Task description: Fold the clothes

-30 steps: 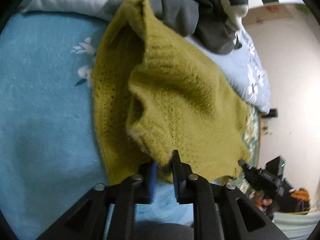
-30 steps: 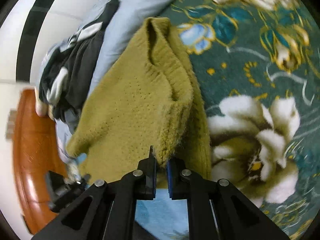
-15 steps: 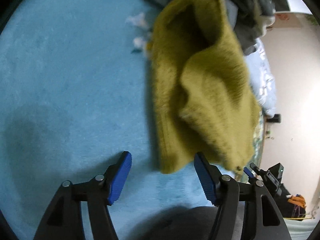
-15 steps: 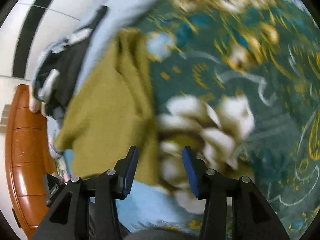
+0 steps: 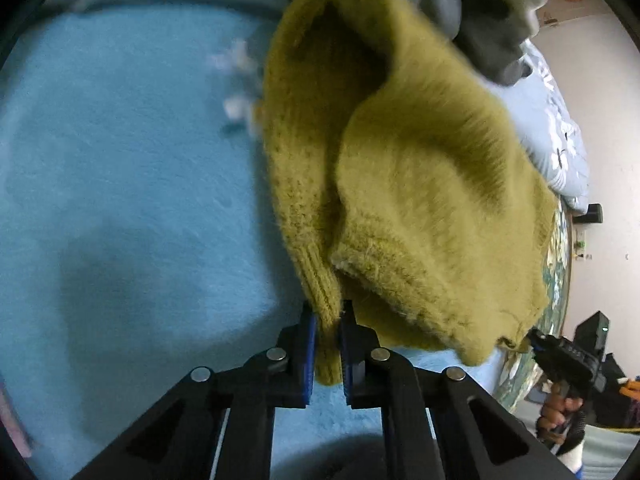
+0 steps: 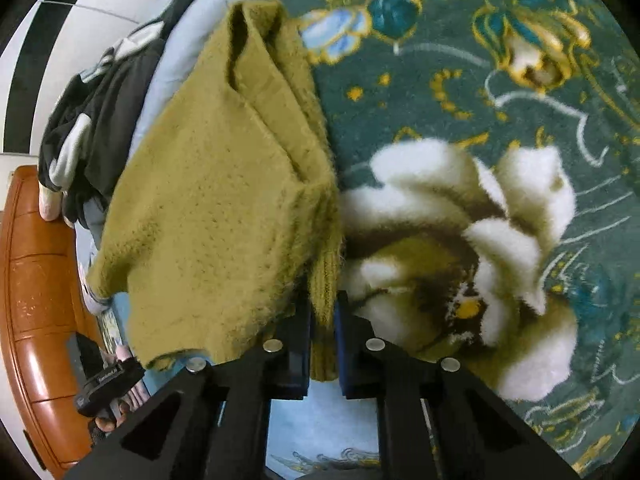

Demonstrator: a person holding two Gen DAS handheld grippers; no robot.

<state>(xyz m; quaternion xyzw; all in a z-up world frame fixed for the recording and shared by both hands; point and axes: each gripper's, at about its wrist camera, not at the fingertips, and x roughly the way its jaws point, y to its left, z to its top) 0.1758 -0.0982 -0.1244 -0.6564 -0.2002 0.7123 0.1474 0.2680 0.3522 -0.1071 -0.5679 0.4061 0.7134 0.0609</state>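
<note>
A fuzzy mustard-yellow knit sweater [image 5: 420, 184] lies partly folded on the bed, one layer flopped over another. My left gripper [image 5: 328, 344] is shut on a ribbed cuff or hem edge of it at the near left corner. In the right wrist view the same sweater [image 6: 216, 208] lies along the seam between the light blue and the dark floral blanket. My right gripper [image 6: 323, 332] is shut on another ribbed edge of it at the near corner. The right gripper also shows at the lower right of the left wrist view [image 5: 560, 356].
A light blue fleece blanket [image 5: 132, 184] covers the left side. A dark teal floral blanket [image 6: 480, 128] lies to the right. A heap of grey and black clothes [image 6: 96, 120] and a pale quilt [image 5: 556, 128] lie beyond the sweater. A brown wooden headboard [image 6: 36, 280] stands at the far left.
Both grippers let go of the fold they held a second ago, opened wide, then closed again on ribbed edges of the sweater lower down. The folded layer now rests on the sweater.
</note>
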